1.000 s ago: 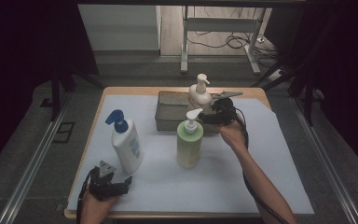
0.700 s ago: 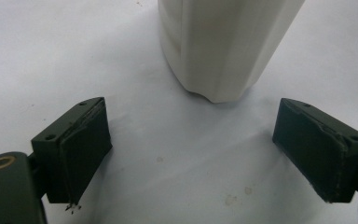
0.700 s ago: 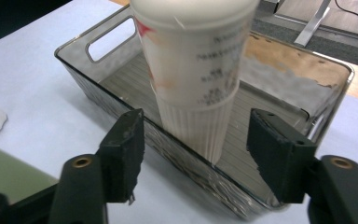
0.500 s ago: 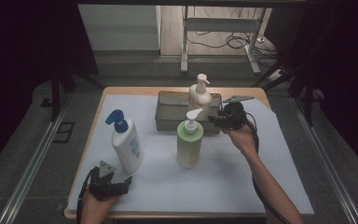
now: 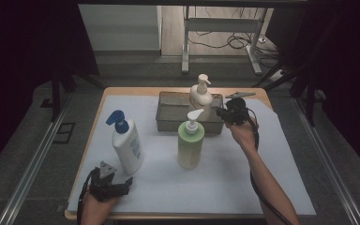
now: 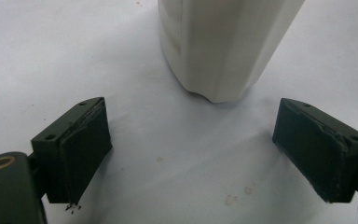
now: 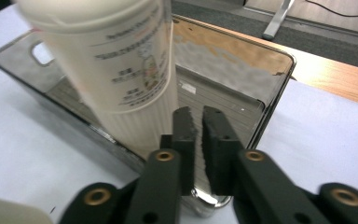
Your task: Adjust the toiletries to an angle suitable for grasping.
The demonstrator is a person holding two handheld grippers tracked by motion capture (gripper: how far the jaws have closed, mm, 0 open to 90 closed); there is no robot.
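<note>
The right gripper (image 7: 196, 135) has its jaws nearly closed with nothing between them, held just above the right end of the metal basket (image 7: 270, 93) and just beside the cream pump bottle (image 7: 116, 70), which stands upright inside that basket. In the high view the right gripper (image 5: 227, 112) sits at the basket's (image 5: 168, 117) right end, near the far side of the bench (image 5: 122, 91), with the cream pump bottle (image 5: 201, 96) just to its left. The bottle is pale cream with ribbed sides, a printed label and a pump head. In front of the basket, nearer the person, stands a green pump bottle (image 5: 190, 143) on the white sheet (image 5: 281, 154). At the near left the left gripper (image 5: 110, 185) rests low with jaws wide open and empty (image 6: 191, 154), facing the base of the white bottle with a blue pump (image 5: 126, 143), which stands just beyond it (image 6: 223, 46).
</note>
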